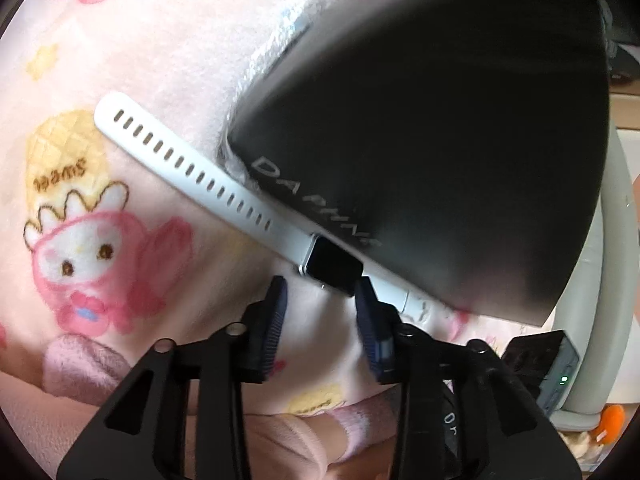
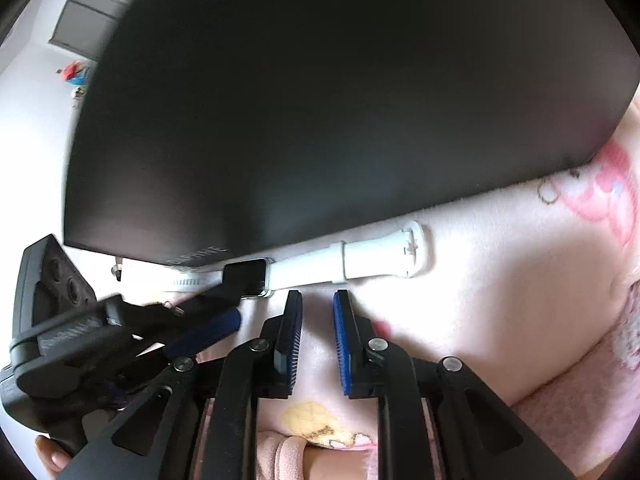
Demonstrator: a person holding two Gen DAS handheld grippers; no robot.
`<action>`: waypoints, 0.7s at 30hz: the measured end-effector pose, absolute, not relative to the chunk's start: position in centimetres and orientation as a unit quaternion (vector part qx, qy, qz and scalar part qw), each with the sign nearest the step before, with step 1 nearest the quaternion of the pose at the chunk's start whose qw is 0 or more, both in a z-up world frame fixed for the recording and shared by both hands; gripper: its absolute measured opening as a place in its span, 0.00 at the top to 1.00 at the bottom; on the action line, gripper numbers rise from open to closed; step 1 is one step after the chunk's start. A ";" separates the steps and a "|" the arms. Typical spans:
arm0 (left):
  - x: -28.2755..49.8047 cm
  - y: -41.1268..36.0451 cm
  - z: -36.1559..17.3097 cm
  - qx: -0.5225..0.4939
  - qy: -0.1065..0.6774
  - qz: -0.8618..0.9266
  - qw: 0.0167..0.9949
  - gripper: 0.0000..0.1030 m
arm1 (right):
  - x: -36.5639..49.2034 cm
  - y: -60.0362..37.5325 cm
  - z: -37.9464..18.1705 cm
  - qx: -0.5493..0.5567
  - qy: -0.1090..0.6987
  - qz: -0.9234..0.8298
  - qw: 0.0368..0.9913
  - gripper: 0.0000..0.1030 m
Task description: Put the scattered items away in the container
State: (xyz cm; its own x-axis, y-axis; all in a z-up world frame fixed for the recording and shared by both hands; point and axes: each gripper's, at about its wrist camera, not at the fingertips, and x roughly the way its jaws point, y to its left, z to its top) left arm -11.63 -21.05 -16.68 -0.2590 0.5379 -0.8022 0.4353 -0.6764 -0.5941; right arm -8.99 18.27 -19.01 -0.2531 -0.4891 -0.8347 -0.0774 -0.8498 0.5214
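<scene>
watch [image 1: 335,271]: white strap, black face | box [image 1: 440,140]: black, white lettering | blanket [image 1: 120,200]: pink cartoon print

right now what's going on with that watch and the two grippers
A person holds a gripper in each hand over a pink cartoon blanket. A white-strapped smartwatch lies flat on it, against the edge of a black box. The left gripper sits right at the watch face with its fingers apart, not gripping it. The right gripper waits just short of the strap with nothing between its fingers. The watch is not yet picked up.
</scene>
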 end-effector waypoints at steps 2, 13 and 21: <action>-11.7 -21.5 -16.6 -0.602 -0.404 0.688 0.040 0.65 | -9.0 18.3 -19.3 0.596 -0.240 -0.754 0.137 0.86; -11.6 -21.3 -16.4 -0.601 -0.399 0.692 0.032 0.84 | -7.4 19.6 -17.3 0.555 -0.245 -0.780 0.150 0.88; -11.9 -21.5 -17.3 -0.584 -0.435 0.685 0.026 0.57 | -7.5 21.0 -18.9 0.576 -0.283 -0.757 0.123 0.86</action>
